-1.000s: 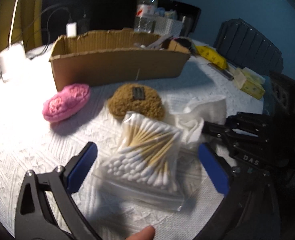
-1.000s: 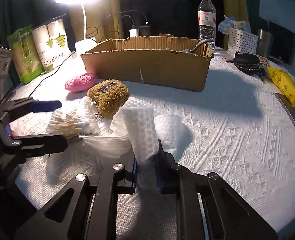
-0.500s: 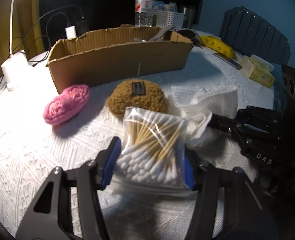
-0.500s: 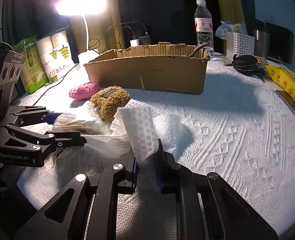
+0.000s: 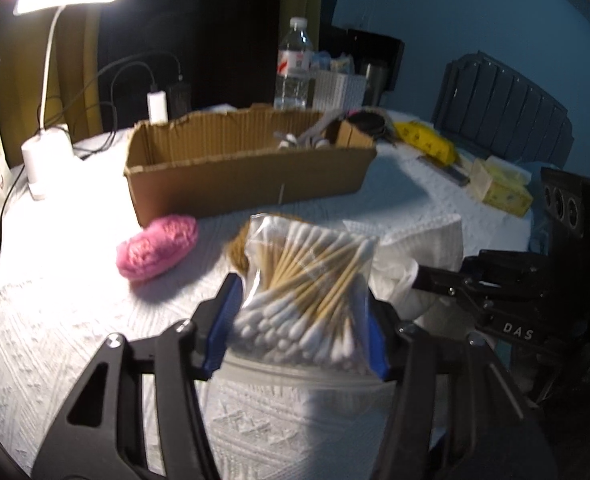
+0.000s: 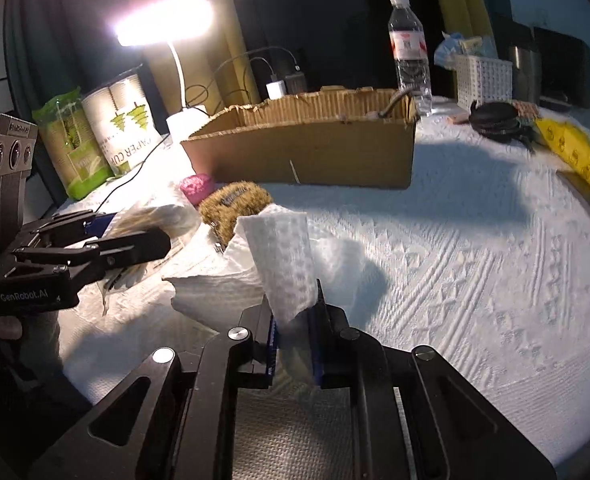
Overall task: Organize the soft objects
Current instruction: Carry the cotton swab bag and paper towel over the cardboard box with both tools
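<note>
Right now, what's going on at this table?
A person is sorting soft items with two tools. The left hand-held gripper is shut on a bag of cotton swabs, lifted off the table. The right hand-held gripper is shut on a white paper towel. A pink pouch and brown pouch lie before the cardboard box.

A home room, dimly lit: a desk lamp (image 6: pixel 163 20), curtains (image 6: pixel 319 12), plugged-in chargers (image 6: pixel 285 84), a water bottle (image 6: pixel 409 48) and a quilted white bed (image 6: pixel 475 260).

Swab bag (image 5: pixel 301 292) in left claw (image 5: pixel 299 332)
</note>
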